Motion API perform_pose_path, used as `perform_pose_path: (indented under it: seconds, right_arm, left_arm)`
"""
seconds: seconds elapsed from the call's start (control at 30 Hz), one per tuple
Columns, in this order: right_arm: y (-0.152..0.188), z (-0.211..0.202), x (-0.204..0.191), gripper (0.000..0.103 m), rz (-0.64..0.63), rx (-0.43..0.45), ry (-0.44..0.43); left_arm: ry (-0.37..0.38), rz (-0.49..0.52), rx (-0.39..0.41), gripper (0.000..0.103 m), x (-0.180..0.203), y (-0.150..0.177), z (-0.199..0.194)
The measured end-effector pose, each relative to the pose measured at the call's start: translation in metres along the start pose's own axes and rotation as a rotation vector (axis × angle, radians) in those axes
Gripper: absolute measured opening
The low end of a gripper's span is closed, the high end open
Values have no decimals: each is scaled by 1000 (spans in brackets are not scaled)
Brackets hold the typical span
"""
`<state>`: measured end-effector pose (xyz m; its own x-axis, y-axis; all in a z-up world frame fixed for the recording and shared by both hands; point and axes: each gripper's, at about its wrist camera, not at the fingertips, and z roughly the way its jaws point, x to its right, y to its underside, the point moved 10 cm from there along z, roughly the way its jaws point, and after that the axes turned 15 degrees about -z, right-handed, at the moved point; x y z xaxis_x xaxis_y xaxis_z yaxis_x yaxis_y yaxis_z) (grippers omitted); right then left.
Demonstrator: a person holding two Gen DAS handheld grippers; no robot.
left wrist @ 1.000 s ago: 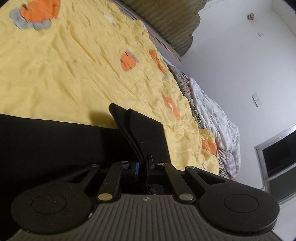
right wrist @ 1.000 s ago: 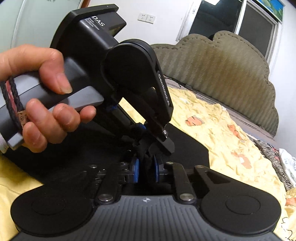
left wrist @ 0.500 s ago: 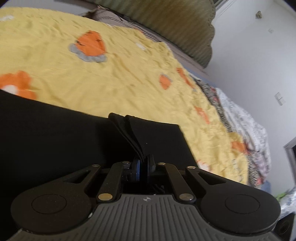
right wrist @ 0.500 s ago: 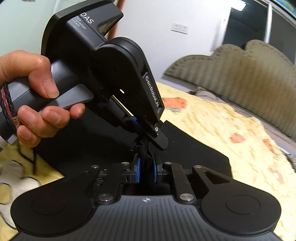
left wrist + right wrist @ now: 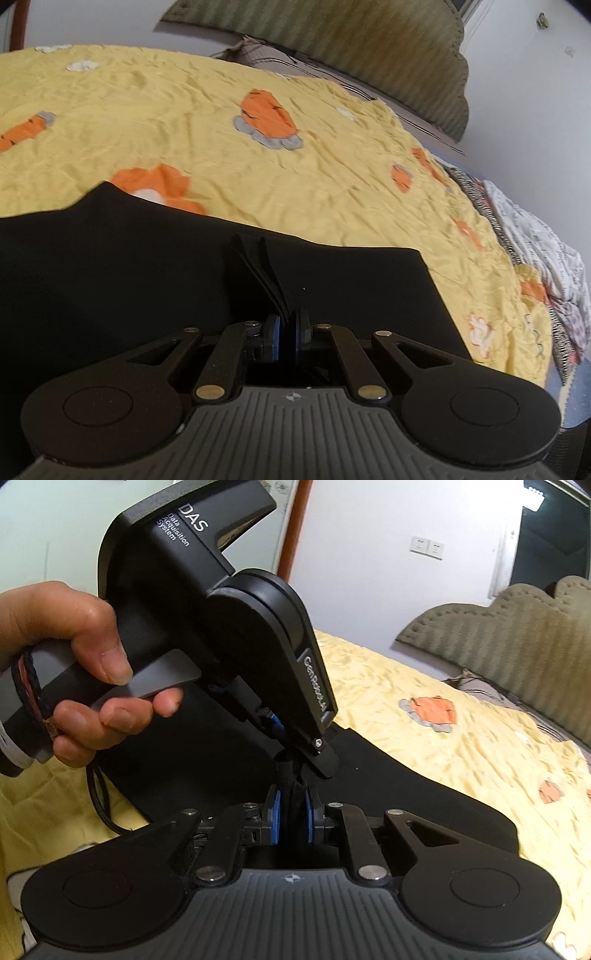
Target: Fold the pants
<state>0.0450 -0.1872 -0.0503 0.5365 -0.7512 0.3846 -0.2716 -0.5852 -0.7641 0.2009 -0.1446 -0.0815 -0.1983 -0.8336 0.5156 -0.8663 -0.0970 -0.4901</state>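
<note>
On the bed's yellow sheet (image 5: 314, 192), black pants (image 5: 110, 280) lie flat. Left gripper (image 5: 288, 334) is clenched on a raised fold of the pants edge, and right gripper (image 5: 293, 819) grasps the same bunched edge just beside it. Much free sheet remains beyond the pants, toward the headboard (image 5: 369, 55).

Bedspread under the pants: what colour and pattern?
Bedspread: yellow with orange carrot and flower patches; clearest in the left wrist view.

Left tongs (image 5: 295, 753) housing: "DAS Data Acquisition System", probably "GenRobot.AI".
</note>
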Motion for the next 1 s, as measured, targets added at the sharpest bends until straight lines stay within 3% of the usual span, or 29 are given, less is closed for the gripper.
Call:
perform_pose_path:
  seconds: [0.3,0.33,0.37,0.4,0.53,0.6,0.67,0.73,0.8,0.97,1.0]
  right_arm:
    - [-11,14,-13,13,-26,10,-60]
    - [-10,16,-15,13,-24,4,-69]
    - [-8,20,-15,13,-19,-11,-86]
    - [-8,27,-8,13,-21,-22,-89]
    - [-9,10,8,16,-24,-18,-95]
    - [-10,-15,32,16,38,35,-103]
    - [-1,-30,72,16,119,44,-48]
    - [20,-31,115,16,173,-8,42]
    - [48,-13,152,16,220,-110,71]
    - [75,39,190,16,256,-188,4]
    - [76,49,194,16,266,-188,2]
  left_arm:
    - [-60,-3,16,6,-19,-3,-8]
    - [-70,-17,5,10,-22,-2,-6]
    - [-81,-45,-4,20,-27,-2,-6]
    - [-92,-84,-2,22,-33,-4,-8]
    - [-145,-159,73,63,-53,-26,-30]
    - [-162,-81,110,72,-44,-38,-40]
    - [-152,30,106,80,-22,-43,-38]
    - [-115,122,70,88,4,-39,-26]
    - [-85,204,33,95,26,-31,-7]
    - [-211,334,11,92,26,-19,47]
    - [-253,359,1,96,19,-16,56]
